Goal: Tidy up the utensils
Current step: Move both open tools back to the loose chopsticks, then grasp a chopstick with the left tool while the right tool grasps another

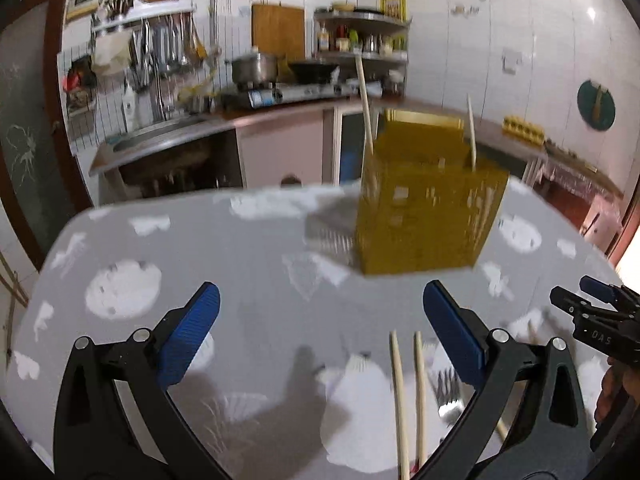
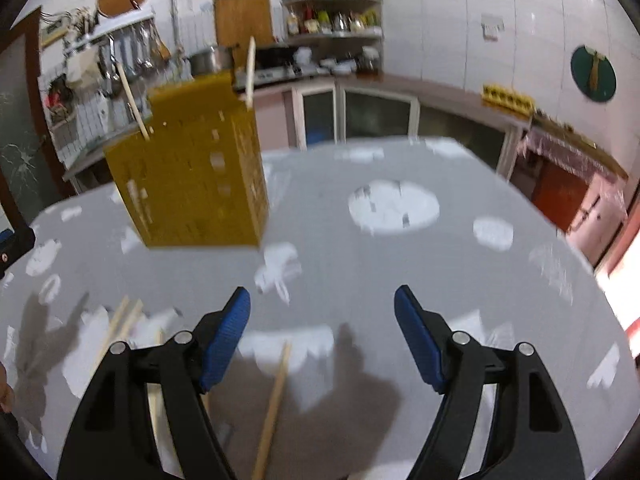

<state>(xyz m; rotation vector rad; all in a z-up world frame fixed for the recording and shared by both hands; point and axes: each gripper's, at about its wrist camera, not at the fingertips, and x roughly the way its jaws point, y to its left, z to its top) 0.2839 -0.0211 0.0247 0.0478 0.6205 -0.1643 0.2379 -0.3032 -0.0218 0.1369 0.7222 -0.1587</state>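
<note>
Grey tabletop (image 1: 240, 248) with white printed shapes fills both views, kitchen counter behind it.

Left tongs (image 1: 320, 312): black frame, blue ribbed pads, angled down over the near edge of the tabletop, jaws spread wide, nothing between the pads. Right tongs (image 2: 322, 312): same build, same downward tilt, jaws clearly apart though a bit narrower than the left, also empty. In the left wrist view the right tongs show at the far right edge with part of a hand (image 1: 612, 384) behind them.

Mustard-yellow perforated plastic utensil holder (image 1: 424, 208), box-shaped, stands upright on the tabletop, well ahead of both tongs: right of centre in the left view, left of centre in the right view. Motion blur on it. Two pale wooden chopsticks stick up out of its top, one (image 1: 366, 108) leaning at the left corner, one (image 1: 471, 132) near the right.

Loose items lie flat on the tabletop near the tongs: a pair of pale wooden chopsticks (image 1: 408, 400) side by side just inside the left tongs' right pad, a metal fork (image 1: 448, 396) right beside them, partly hidden by the frame. One single wooden chopstick (image 2: 274, 408) lies under the right tongs, between the jaws, not touched.
</note>
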